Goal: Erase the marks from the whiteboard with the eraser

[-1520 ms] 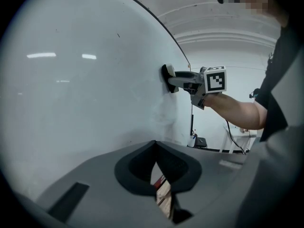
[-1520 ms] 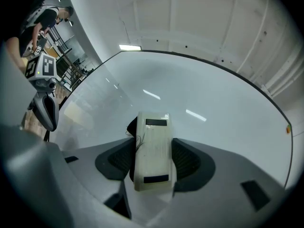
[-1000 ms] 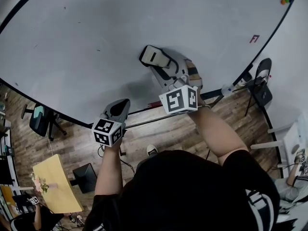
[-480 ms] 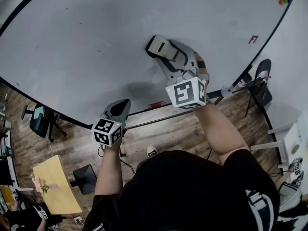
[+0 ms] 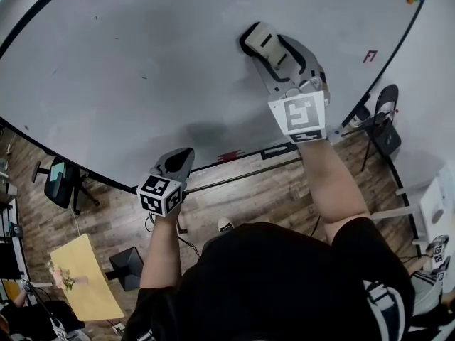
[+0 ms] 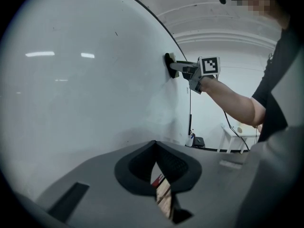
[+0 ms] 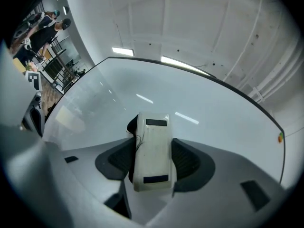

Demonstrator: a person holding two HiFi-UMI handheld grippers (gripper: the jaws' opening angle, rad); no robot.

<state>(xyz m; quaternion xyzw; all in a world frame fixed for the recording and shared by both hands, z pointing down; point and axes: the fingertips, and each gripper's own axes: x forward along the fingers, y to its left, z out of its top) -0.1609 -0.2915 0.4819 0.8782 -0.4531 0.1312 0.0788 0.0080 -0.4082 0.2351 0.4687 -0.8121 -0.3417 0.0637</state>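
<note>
1. We held the right gripper (image 5: 272, 48) clamped on the eraser (image 5: 260, 38). Its two jaws pressed the eraser's long sides, and the white body stood out ahead of the fingertips.
2. The eraser's dark felt face lay against the whiteboard (image 5: 142, 62), directly ahead of the right gripper.
3. The right forearm (image 5: 323, 183) reached out nearly straight toward the board. The marker cube (image 5: 299, 116) sat behind the jaws, at the hand.
4. We held the left gripper (image 5: 175, 163) low, well to the left of the right gripper. Its jaws met at the tips with nothing between them, and the tips pointed at the board's lower edge.
5. The left forearm (image 5: 160, 251) stayed close to the torso, pointing toward the board.
6. A small red mark (image 5: 370, 56) stood on the board to the right of the right gripper.
</note>
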